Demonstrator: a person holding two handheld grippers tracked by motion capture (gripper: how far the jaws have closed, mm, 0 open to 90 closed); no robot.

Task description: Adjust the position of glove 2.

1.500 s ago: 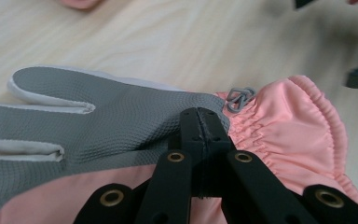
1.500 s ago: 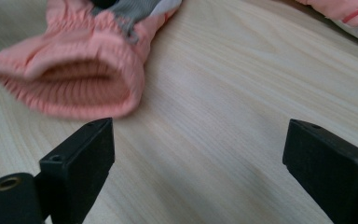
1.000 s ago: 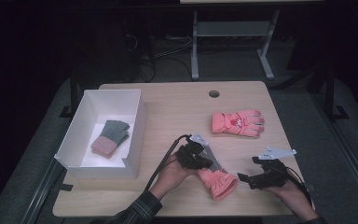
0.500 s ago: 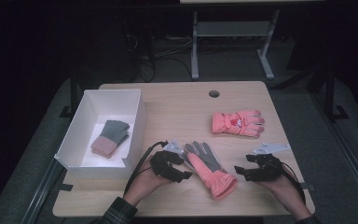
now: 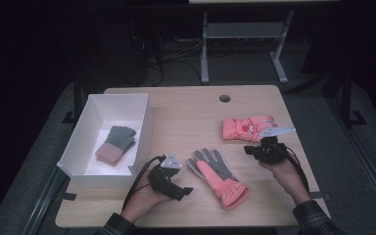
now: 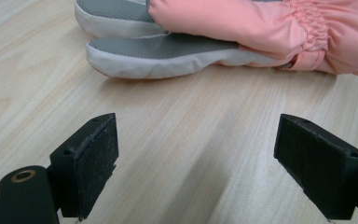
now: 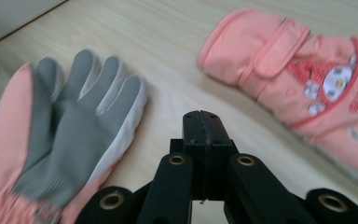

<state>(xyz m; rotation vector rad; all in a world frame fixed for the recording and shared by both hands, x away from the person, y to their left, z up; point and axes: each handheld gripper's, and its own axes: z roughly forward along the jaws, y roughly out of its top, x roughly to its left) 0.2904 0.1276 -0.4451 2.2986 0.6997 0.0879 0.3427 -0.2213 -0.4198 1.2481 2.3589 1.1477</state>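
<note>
A peach glove lies palm up, grey palm showing, at the table's front middle. Its mate lies back up, with a cartoon patch, farther right. My left gripper rests just left of the near glove, and its jaws have just been opening. In the left gripper view it stands wide open over bare wood, the glove ahead of it. My right gripper is between the two gloves. Its jaws have just closed on nothing, with the near glove at left and the mate at right.
A white box stands on the left of the wooden table, holding a folded grey and pink pair of gloves. A cable hole is near the far edge. Dark floor and a metal stand lie beyond.
My left gripper let go of the near glove, opened and drew back to the left. My right gripper shut and moved away from me, toward the far glove.
</note>
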